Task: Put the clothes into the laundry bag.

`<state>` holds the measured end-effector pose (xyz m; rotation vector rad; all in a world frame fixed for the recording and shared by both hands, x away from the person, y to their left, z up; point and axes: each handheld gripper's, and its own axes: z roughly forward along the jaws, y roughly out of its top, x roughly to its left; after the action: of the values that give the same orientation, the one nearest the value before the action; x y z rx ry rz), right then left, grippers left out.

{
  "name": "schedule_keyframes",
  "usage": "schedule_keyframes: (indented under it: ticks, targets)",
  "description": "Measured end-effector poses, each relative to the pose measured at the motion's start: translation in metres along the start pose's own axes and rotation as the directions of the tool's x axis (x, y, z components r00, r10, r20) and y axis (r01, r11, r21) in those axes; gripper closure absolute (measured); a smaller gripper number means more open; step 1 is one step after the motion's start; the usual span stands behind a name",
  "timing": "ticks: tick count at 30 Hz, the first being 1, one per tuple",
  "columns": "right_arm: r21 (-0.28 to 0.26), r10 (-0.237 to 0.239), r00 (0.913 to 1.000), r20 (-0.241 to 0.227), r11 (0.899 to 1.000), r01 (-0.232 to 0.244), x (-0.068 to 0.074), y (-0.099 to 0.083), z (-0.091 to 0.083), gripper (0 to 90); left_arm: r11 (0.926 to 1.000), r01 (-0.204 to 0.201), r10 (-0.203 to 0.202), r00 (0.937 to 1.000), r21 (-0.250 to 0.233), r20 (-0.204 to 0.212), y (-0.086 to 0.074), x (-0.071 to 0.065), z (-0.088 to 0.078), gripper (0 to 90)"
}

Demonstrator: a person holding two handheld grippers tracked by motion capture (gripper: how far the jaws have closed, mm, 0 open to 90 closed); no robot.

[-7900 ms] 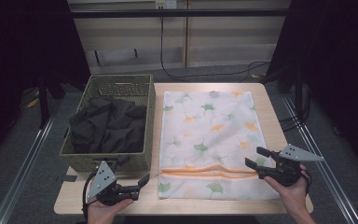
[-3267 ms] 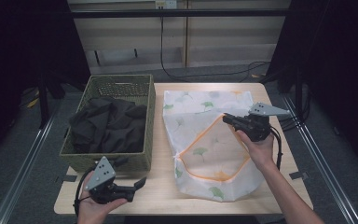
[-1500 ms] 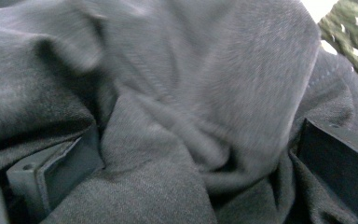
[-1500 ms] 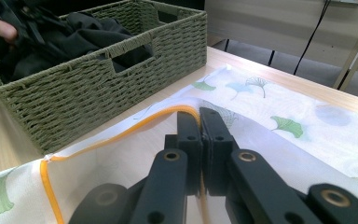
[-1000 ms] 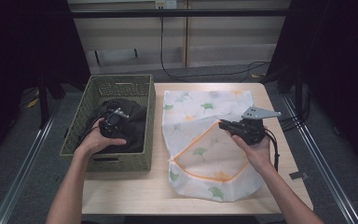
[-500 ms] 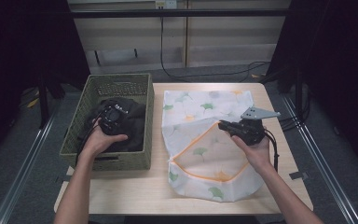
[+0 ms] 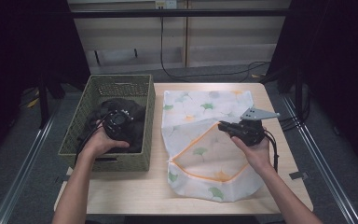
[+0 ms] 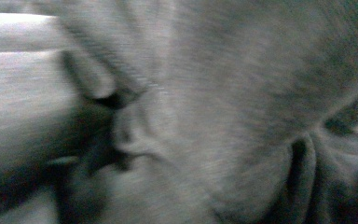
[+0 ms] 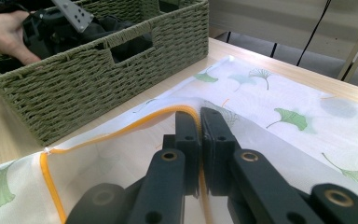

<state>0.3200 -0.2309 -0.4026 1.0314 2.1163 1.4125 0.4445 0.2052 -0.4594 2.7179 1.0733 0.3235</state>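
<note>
The work in hand is to take the dark cloth [image 7: 121, 122] out of the basket [image 7: 106, 156] and put it into the bag [image 7: 205, 140], which lies flat on the table [image 7: 135, 191] just beside the basket. The right gripper [image 9: 199, 122] has its jaws closed on the orange edge [image 9: 121, 128] of the bag's mouth and holds this edge lifted, so the mouth stands open toward the basket. The left gripper [image 7: 117, 122] is down inside the basket, on top of the cloth; its jaws have just been closing, and the left gripper view is so near to the grey folds [image 8: 191, 116] that I cannot tell if the jaws already pinch the cloth or only press into it. To do this step well, I think the left gripper should close on a thick fold, not on a thin corner, so that the cloth comes up in one piece and does not slip out. The lift should clear the basket's wall before the cloth moves sideways. The right hand [image 7: 256, 151] should keep the edge high and steady, because a sagging mouth could catch the cloth outside the bag.
</note>
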Motion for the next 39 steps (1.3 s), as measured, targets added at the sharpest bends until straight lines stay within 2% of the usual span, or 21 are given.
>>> schedule_keyframes:
  ticks: [4,6,8,9,10,11,12,15,16,17,22,23,24,25,27,28,30,34,35,37,39]
  targets:
    - [-0.005,0.007,1.0,-0.003,1.0,-0.007,-0.001,0.001,-0.001,86.6,0.9992,0.023,-0.022,0.9988,0.032,-0.043,0.004,-0.003,-0.002,31.7]
    - [0.001,0.001,1.0,-0.003,1.0,-0.001,-0.001,0.0,0.0,87.1,0.999,0.034,-0.032,0.9971,0.029,-0.069,0.005,-0.003,-0.005,40.5]
    - [0.004,-0.001,1.0,-0.004,1.0,0.001,0.0,0.0,0.001,87.2,0.998,0.056,-0.054,0.9965,0.028,-0.064,0.004,-0.002,-0.008,48.1]
    - [0.006,-0.005,1.0,-0.006,1.0,0.005,-0.001,0.0,0.002,87.3,0.9981,0.059,-0.058,0.9965,0.017,-0.06,0.003,-0.001,-0.009,51.2]
    - [0.006,-0.003,1.0,-0.004,1.0,0.003,-0.001,0.0,0.002,87.4,0.9989,0.044,-0.043,0.9971,0.018,-0.064,0.003,-0.001,-0.01,53.2]
    - [0.003,0.001,1.0,0.0,1.0,-0.001,-0.001,0.0,0.002,87.5,0.9985,0.055,-0.054,0.997,0.008,-0.054,0.003,0.0,-0.01,54.7]
    - [0.004,0.0,1.0,0.001,1.0,0.0,-0.002,0.0,0.002,87.5,0.9971,0.076,-0.076,0.9963,-0.002,-0.039,0.001,0.002,-0.011,55.1]
    - [0.006,0.0,1.0,0.003,1.0,0.0,-0.001,0.0,0.002,87.4,0.9951,0.095,-0.095,0.9954,-0.025,0.001,-0.002,0.007,-0.013,56.6]
    - [0.004,-0.003,1.0,0.004,1.0,0.003,-0.001,0.0,0.002,87.2,0.9933,0.11,-0.11,0.9939,-0.036,0.005,-0.002,0.006,-0.013,56.9]
    - [0.005,0.0,1.0,0.005,1.0,0.0,-0.002,0.0,0.001,87.1,0.9942,0.101,-0.101,0.9949,-0.036,0.002,-0.003,0.007,-0.015,56.9]
    - [-0.001,0.01,0.9999,0.006,1.0,-0.01,-0.003,0.0,0.001,87.5,0.9909,0.124,-0.124,0.9923,-0.051,0.011,-0.005,0.006,-0.02,61.4]
    - [-0.002,0.014,0.9999,0.005,1.0,-0.014,-0.004,0.0,0.001,87.6,0.9892,0.13,-0.129,0.9915,-0.068,0.011,-0.005,0.007,-0.021,62.6]
    - [-0.001,0.011,0.9999,0.004,1.0,-0.011,-0.004,0.0,0.0,87.7,0.9844,0.152,-0.151,0.9884,-0.089,0.019,-0.006,0.007,-0.022,63.9]
    - [-0.002,0.01,0.9999,0.007,1.0,-0.01,-0.004,0.0,0.0,87.7,0.9834,0.155,-0.153,0.9879,-0.094,0.028,-0.007,0.01,-0.025,64.6]
    - [-0.004,0.01,0.9999,0.011,1.0,-0.01,-0.005,0.001,-0.001,87.9,0.9759,0.182,-0.178,0.9832,-0.12,0.04,-0.008,0.012,-0.029,65.6]
    - [-0.006,0.014,0.9998,0.013,1.0,-0.014,-0.005,0.001,-0.001,87.9,0.9718,0.178,-0.174,0.984,-0.155,0.037,-0.009,0.013,-0.032,66.2]
    - [-0.008,0.017,0.9998,0.014,1.0,-0.017,-0.005,0.001,-0.001,87.9,0.9677,0.178,-0.173,0.9839,-0.179,0.045,-0.011,0.013,-0.038,66.9]
    - [-0.009,0.017,0.9998,0.012,1.0,-0.017,-0.005,0.001,-0.001,87.9,0.9461,0.211,-0.203,0.9774,-0.246,0.057,-0.015,0.015,-0.05,67.5]
    - [-0.01,0.018,0.9998,0.012,1.0,-0.018,-0.005,0.001,-0.001,88.0,0.9437,0.203,-0.197,0.9791,-0.261,0.049,-0.016,0.016,-0.053,67.7]
    - [-0.012,0.017,0.9998,0.01,1.0,-0.017,-0.005,0.001,-0.001,88.1,0.9255,0.231,-0.227,0.9727,-0.3,0.048,-0.02,0.018,-0.06,67.7]
    - [-0.014,0.014,0.9999,0.006,1.0,-0.014,-0.005,0.002,-0.001,87.9,0.9122,0.242,-0.24,0.9697,-0.331,0.047,-0.024,0.021,-0.067,67.6]
